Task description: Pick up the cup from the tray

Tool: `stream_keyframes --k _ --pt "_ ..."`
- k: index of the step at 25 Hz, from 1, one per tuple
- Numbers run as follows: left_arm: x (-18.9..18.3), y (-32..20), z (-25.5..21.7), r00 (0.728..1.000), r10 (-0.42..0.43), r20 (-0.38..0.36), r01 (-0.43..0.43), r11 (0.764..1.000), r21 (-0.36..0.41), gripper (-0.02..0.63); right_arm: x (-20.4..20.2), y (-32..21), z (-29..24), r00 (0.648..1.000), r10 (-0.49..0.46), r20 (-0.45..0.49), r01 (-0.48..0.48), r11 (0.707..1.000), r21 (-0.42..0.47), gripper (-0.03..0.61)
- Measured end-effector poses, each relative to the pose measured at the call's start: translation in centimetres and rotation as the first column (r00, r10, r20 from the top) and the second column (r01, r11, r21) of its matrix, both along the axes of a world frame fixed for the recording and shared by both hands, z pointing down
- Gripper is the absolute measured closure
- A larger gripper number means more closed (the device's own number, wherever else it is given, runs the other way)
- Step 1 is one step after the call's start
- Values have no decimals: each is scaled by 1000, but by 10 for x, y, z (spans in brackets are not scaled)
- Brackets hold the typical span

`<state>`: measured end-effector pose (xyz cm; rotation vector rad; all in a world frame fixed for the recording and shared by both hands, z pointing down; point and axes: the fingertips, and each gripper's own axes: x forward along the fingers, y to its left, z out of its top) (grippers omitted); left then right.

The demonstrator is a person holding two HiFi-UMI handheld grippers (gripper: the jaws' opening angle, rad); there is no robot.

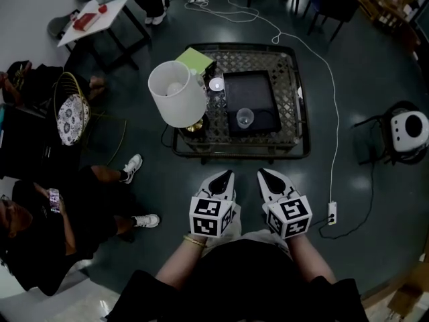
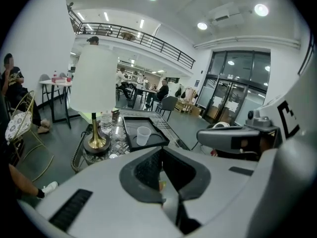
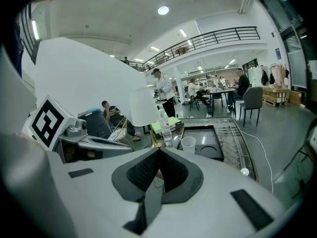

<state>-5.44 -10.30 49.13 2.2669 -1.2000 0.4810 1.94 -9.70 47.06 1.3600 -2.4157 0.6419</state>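
Observation:
A clear plastic cup [image 1: 244, 117] stands upright near the front edge of a black tray [image 1: 258, 89] on a low lattice-topped table [image 1: 291, 106]. In the left gripper view the cup [image 2: 142, 135] and tray [image 2: 130, 133] lie ahead. The right gripper view shows the same cup [image 3: 188, 144] on the tray [image 3: 213, 133]. My left gripper [image 1: 226, 175] and right gripper [image 1: 264, 174] hang side by side close to my body, short of the table, both shut and empty. Their jaws meet at a point in the left gripper [image 2: 161, 150] and right gripper [image 3: 158, 150] views.
On the table left of the tray stand a lamp with a white shade [image 1: 175, 92], a water bottle [image 1: 216, 84] and a green pad [image 1: 194, 60]. A white cable and power strip [image 1: 332, 212] lie on the floor to the right. A seated person [image 1: 47, 227] is at left.

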Motion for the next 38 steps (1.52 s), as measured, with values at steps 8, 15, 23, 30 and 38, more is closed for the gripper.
stream_keyframes --k 8,15,23,30,38 --pt "-3 -35 13 999 43 14 -43 999 -22 603 -5 -40 7 1000 23 -5 -24 999 -26 568" --pt "-1 -66 25 995 93 20 -92 995 -34 603 -2 -75 14 997 73 -8 -73 997 -34 568" --pt "5 -90 39 991 124 45 -122 992 -35 601 10 -96 19 993 121 -8 -122 991 -55 568" --pt "21 -104 52 987 145 69 -142 988 -54 600 26 -105 27 989 145 -20 -146 986 -75 568" --pt "37 -125 88 990 110 94 -99 989 -111 545 36 -120 45 994 111 -17 -112 987 -112 568"
